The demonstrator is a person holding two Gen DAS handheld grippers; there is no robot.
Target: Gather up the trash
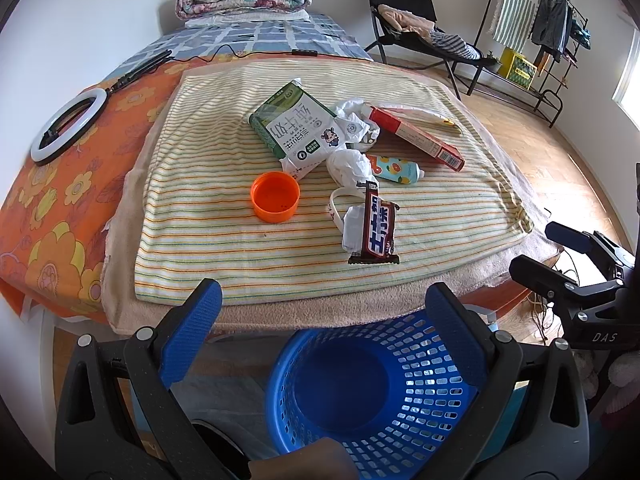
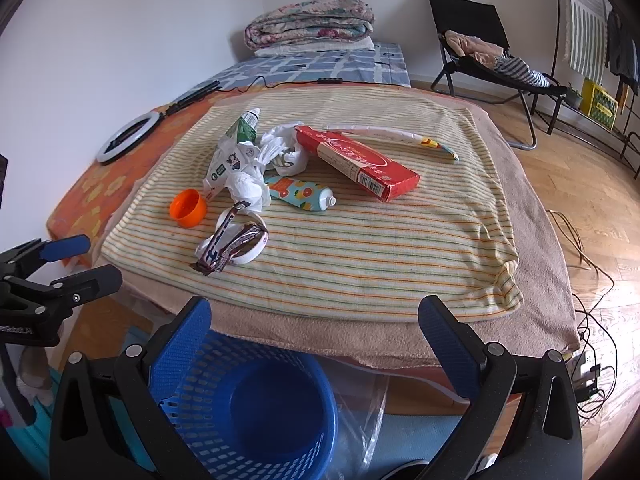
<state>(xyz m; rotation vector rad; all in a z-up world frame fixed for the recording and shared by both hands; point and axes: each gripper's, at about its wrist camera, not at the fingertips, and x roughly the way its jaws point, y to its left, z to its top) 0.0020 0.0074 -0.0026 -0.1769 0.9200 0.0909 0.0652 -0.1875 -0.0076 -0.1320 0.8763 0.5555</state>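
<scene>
On striped cloth (image 2: 360, 256), scattered trash.

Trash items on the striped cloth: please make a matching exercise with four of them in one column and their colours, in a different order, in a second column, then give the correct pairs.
Things:
1. cap
2. long box
3. candy wrapper
4. crumpled tissue

Colours:
A. white
B. dark brown with white letters
C. orange
D. red

Right pairs: 1-C, 2-D, 3-B, 4-A
</scene>
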